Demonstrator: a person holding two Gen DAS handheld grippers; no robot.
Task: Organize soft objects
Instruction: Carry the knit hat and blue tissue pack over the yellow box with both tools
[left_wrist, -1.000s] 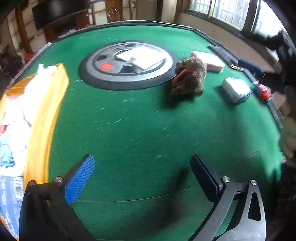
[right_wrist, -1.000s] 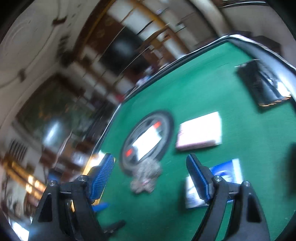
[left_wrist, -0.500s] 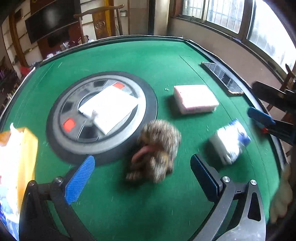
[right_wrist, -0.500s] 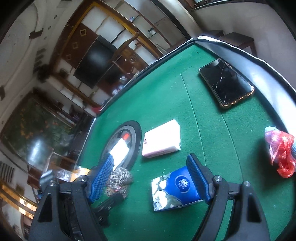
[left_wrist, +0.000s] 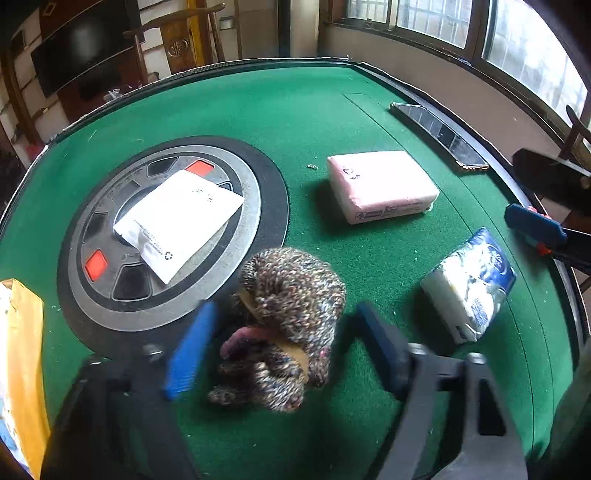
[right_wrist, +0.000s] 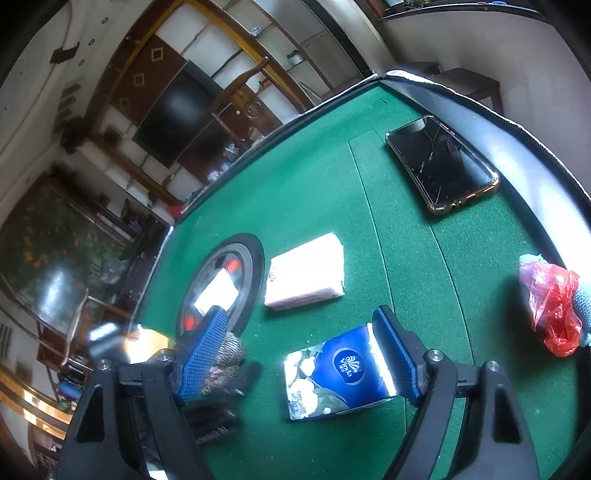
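Left gripper (left_wrist: 282, 341) is closing, jaws either side of the knitted bundle (left_wrist: 286, 325) on the green felt bench (left_wrist: 314, 110), pads not yet pressing; right gripper (right_wrist: 299, 349) is spread above the blue tissue pack (right_wrist: 341, 371), holding nothing. Pink tissue pack (left_wrist: 382, 184) lies mid-bench, white packet (left_wrist: 179, 223) on the round black-grey disc (left_wrist: 258, 184), cracked phone (right_wrist: 441, 164) and red plastic bag (right_wrist: 552, 308) near the bench's edge. Dark TV (right_wrist: 173, 118) and wooden chair (left_wrist: 177, 40) stand behind, windows (left_wrist: 480, 26) to the side.
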